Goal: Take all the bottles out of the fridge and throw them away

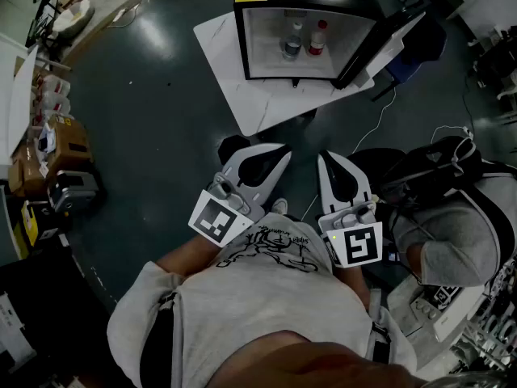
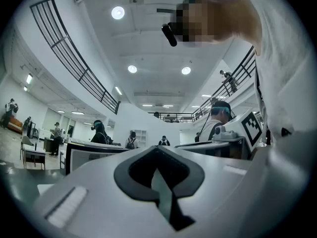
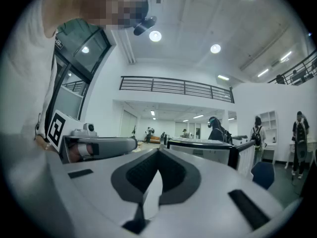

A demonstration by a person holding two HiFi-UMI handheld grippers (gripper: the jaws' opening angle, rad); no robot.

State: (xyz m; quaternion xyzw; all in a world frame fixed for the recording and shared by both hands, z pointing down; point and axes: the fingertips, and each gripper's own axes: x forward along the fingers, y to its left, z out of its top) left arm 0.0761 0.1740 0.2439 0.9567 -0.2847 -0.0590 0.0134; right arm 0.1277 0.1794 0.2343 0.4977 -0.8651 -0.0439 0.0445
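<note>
- A clear bottle [image 1: 293, 40] and a red-capped bottle [image 1: 318, 37] stand side by side inside the open fridge [image 1: 241, 47], top centre of the head view, well apart from both grippers
- Likely best: step closer, spread one gripper's jaws, and take a bottle round its middle
- The left gripper [image 1: 279, 153] and right gripper [image 1: 325, 162], lower centre, have their jaws pressed together and hold nothing

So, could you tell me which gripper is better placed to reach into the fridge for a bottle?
Left, marginally: the left gripper and right gripper are both shut, empty and similarly far, but the open fridge door crowds the right side.
</note>
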